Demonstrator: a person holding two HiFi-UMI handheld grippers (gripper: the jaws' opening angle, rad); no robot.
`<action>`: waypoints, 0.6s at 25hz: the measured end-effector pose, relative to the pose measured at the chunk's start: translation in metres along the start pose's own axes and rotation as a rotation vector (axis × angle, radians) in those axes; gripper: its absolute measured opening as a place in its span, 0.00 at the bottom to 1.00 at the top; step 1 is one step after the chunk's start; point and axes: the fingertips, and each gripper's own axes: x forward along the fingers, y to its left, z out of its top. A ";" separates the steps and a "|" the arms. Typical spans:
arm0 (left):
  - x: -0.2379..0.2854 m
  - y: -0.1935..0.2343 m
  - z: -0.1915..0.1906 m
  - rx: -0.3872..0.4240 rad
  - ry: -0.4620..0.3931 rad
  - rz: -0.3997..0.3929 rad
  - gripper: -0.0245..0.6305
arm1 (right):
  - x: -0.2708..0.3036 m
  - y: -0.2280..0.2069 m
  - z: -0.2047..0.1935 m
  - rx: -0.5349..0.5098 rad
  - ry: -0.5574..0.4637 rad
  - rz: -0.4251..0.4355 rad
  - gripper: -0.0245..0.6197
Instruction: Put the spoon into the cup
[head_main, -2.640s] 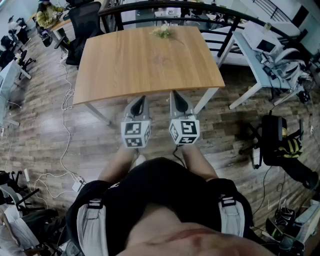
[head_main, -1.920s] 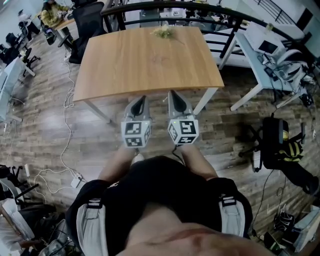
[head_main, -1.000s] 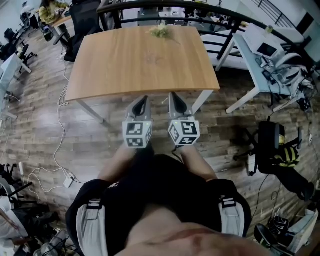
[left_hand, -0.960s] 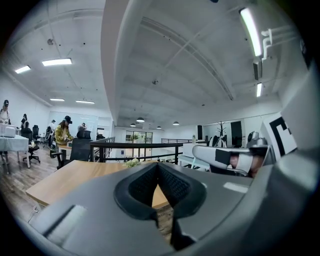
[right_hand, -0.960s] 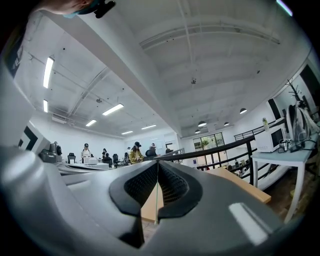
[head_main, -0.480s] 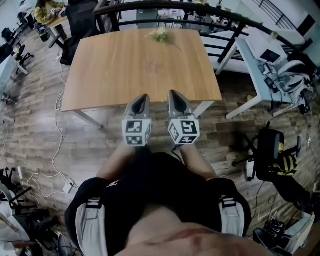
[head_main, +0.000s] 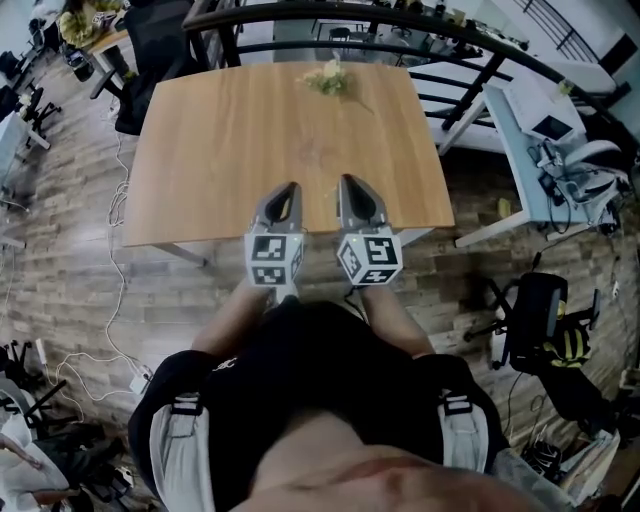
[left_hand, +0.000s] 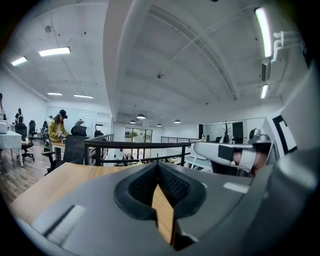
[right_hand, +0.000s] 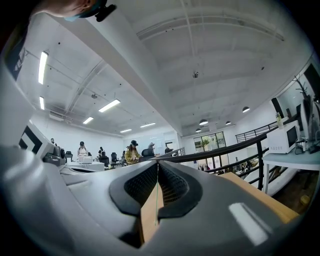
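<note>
a light wooden desk (head_main: 200, 150) fills the upper middle of the head view, standing on a wood-plank floor (head_main: 70, 200). beyond its far edge, at 12 o'clock, runs a black railing (head_main: 300, 12), which the left gripper view also shows across the background. at 10 o'clock stands a black office chair (head_main: 150, 60), at 2 o'clock a white table (head_main: 530, 120) loaded with equipment, at 4 o'clock a second black chair (head_main: 535, 310), and at 8 o'clock white cables (head_main: 120, 290) trail over the floor. people sit and stand at workstations far off in both gripper views. nothing lies on the desk between the grippers and its far edge. the left gripper (head_main: 288, 190) and the right gripper (head_main: 348, 183) sit side by side over the desk's near edge at 6 o'clock, pointing toward 12 o'clock; each has its jaws pressed together at the tips with nothing between them, only bare wood showing through the wedge below. the one thing that shows on the desk is a small pale green and yellow cluster (head_main: 328, 78) at the far edge, 12 o'clock, well apart from both grippers, with a thin line running from it toward 4 o'clock; it is too small to tell whether this is the spoon, the cup, or neither.
</note>
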 end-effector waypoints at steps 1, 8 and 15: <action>0.007 0.007 0.002 -0.003 0.003 -0.001 0.06 | 0.010 -0.001 0.000 0.000 0.000 -0.001 0.05; 0.046 0.051 0.005 -0.010 0.017 -0.011 0.06 | 0.070 -0.007 -0.001 0.003 0.002 -0.018 0.05; 0.074 0.096 0.007 -0.022 0.024 -0.017 0.06 | 0.122 -0.004 -0.001 0.010 -0.016 -0.035 0.05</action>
